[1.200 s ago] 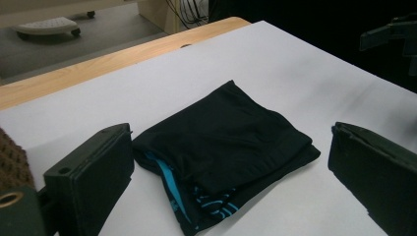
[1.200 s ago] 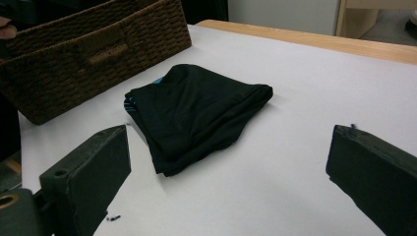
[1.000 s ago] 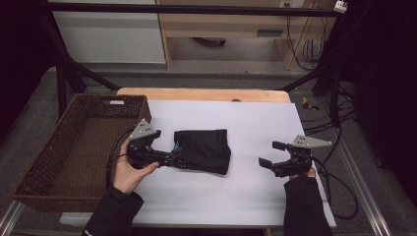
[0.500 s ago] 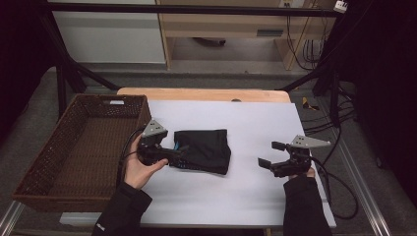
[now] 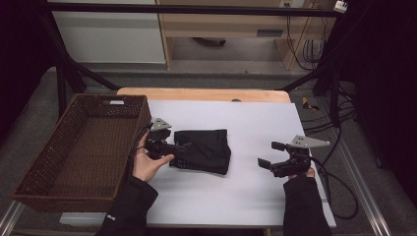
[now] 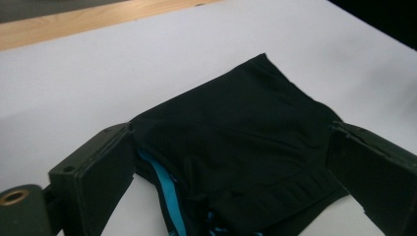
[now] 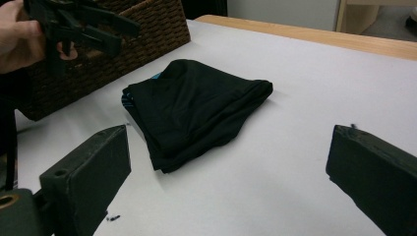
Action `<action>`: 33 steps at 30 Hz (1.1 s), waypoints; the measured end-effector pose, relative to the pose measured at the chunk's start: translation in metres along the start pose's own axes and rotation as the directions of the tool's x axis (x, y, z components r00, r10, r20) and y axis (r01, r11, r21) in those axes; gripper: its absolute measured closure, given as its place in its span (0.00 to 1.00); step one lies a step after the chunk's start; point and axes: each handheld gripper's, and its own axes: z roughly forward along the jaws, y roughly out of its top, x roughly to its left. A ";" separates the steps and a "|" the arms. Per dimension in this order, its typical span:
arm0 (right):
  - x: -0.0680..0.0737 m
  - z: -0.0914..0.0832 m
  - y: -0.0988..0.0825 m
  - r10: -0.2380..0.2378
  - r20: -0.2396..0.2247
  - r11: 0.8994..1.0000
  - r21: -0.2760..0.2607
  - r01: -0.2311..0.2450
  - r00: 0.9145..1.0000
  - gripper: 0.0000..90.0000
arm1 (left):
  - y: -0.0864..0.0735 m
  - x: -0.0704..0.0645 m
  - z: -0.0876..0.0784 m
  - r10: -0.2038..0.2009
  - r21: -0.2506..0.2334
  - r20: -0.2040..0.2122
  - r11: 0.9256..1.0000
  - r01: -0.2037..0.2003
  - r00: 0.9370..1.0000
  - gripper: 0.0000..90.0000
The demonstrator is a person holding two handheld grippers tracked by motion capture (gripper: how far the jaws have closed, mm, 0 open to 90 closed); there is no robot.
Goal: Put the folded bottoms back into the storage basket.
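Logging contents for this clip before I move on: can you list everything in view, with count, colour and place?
Folded garment: one, black with a blue trim at its near-left edge, middle of the table.
Wicker basket: one, dark brown, at the table's left end.
Table: one, white top with a wooden far edge.
Cables: several, dark, on the floor beyond the table at the right.
Left gripper: one, black, jaws open around the garment's left edge.
Right gripper: one, black, jaws open, right of the garment and apart from it.
Hands: two, one on each gripper, dark sleeves.
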 end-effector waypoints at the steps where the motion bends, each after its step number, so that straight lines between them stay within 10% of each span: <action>1: 0.000 0.000 0.000 0.000 0.000 1.000 0.001 0.000 1.000 0.04 | 0.000 0.002 0.003 0.000 0.011 -0.004 1.000 0.001 1.000 0.06; 15: 0.000 0.001 0.000 0.002 -0.002 1.000 0.005 -0.002 1.000 0.04 | -0.011 0.025 0.031 -0.079 0.070 -0.040 0.994 0.082 0.996 0.23; 33: -0.001 0.001 -0.001 0.008 -0.003 1.000 0.007 -0.008 1.000 0.04 | -0.024 0.032 0.053 -0.063 0.181 -0.062 0.981 0.073 0.996 0.45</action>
